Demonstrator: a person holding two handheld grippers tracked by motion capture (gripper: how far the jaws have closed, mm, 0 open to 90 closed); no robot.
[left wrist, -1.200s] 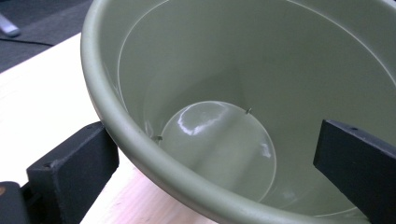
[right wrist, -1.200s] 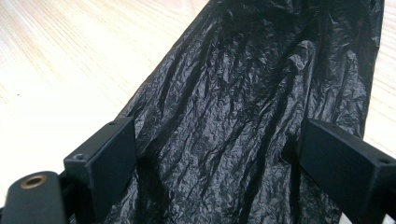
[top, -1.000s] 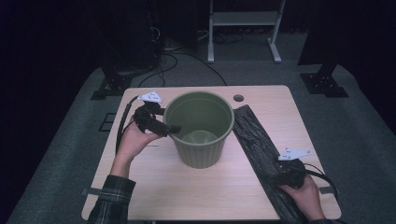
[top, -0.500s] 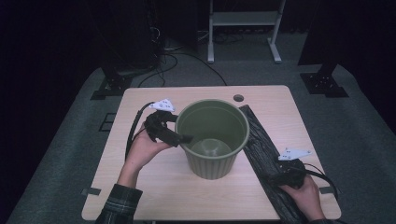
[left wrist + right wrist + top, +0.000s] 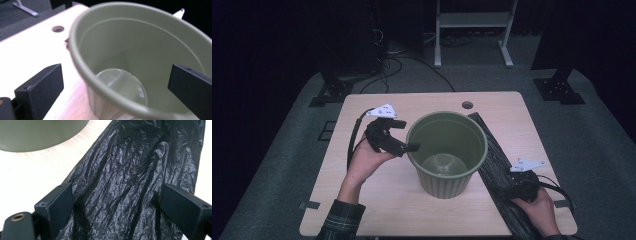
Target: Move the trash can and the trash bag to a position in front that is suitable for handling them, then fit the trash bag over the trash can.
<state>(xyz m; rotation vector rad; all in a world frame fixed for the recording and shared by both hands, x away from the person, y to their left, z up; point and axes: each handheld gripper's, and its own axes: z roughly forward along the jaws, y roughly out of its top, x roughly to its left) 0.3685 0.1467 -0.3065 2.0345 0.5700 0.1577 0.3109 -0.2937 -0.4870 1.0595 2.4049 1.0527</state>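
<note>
Left gripper view: left claw (image 5: 117, 92) gapes wide astride bin (image 5: 140, 62) rim, gripping nothing

The black plastic bag (image 5: 498, 170) is partly hidden behind the green bin (image 5: 447, 150) and cut off by the high view's bottom edge, while the bin's near rim is blurred in the left gripper view.

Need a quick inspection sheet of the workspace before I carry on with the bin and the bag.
Surface: wooden table, cable hole near far edge.
Job's things: green bin upright, empty; black bag flat to its right.
Clutter: nothing seen.
Grippers: left gripper open, jaws astride the bin's rim; right gripper open over the bag.
Cables: one trails from each gripper; more on the floor behind.
Surroundings: grey carpet, stand bases, dark room.
</note>
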